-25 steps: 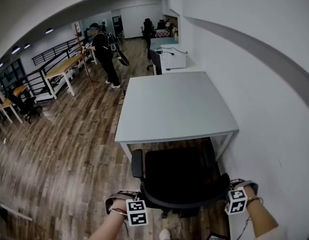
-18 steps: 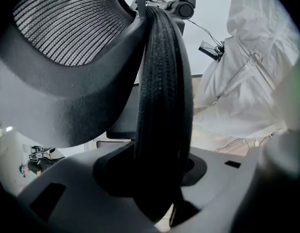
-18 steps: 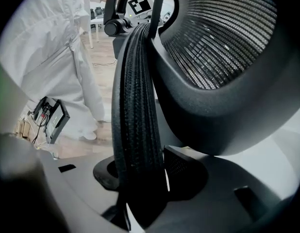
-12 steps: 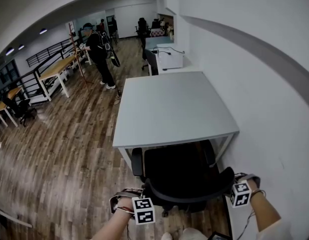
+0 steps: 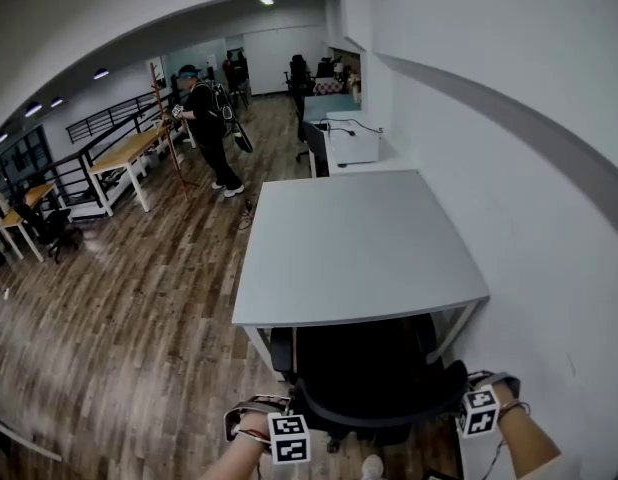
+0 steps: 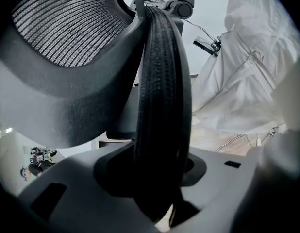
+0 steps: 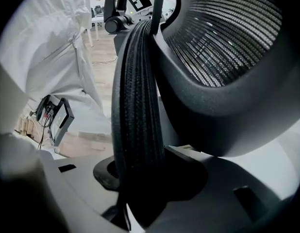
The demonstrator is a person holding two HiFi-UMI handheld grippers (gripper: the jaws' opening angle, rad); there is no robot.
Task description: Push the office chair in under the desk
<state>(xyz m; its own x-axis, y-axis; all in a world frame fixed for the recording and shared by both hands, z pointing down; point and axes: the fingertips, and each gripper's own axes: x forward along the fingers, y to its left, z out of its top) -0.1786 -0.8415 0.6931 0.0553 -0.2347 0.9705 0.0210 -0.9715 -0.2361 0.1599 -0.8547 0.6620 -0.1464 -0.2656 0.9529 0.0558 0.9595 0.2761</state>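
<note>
**Head view.** Black office chair with a mesh backrest [image 5: 364,368] — stands at the near edge of the pale grey rectangular desk on white legs [image 5: 359,248], facing it. The front of the seat is already beneath the tabletop; the rear of the seat, both armrests and the backrest are still out on the brown wooden plank floor [image 5: 139,318]. The desk's far-right side runs along the white wall [image 5: 509,168]. The left gripper [image 5: 292,423] sits at the left end of the backrest's top edge and the right gripper [image 5: 472,403] at the right end, each pointing steeply down. A person in dark clothes [image 5: 209,128] stands well apart in the background.

**Left gripper view.** The jaws are clenched on the ribbed black rim of the backrest [image 6: 162,96], which runs straight up from between them. The grey mesh panel [image 6: 67,23] lies to the left, the operator's white garment [image 6: 247,67] to the right.

**Right gripper view.** The mirror of the above: the same rim is clamped between the jaws, mesh to the right, garment to the left.

**Progress, as judged.** Grasp made and push partly done — perhaps halfway. Left to do: roll the chair on until the backrest nears the desk edge, then let go with both tongs.
</note>
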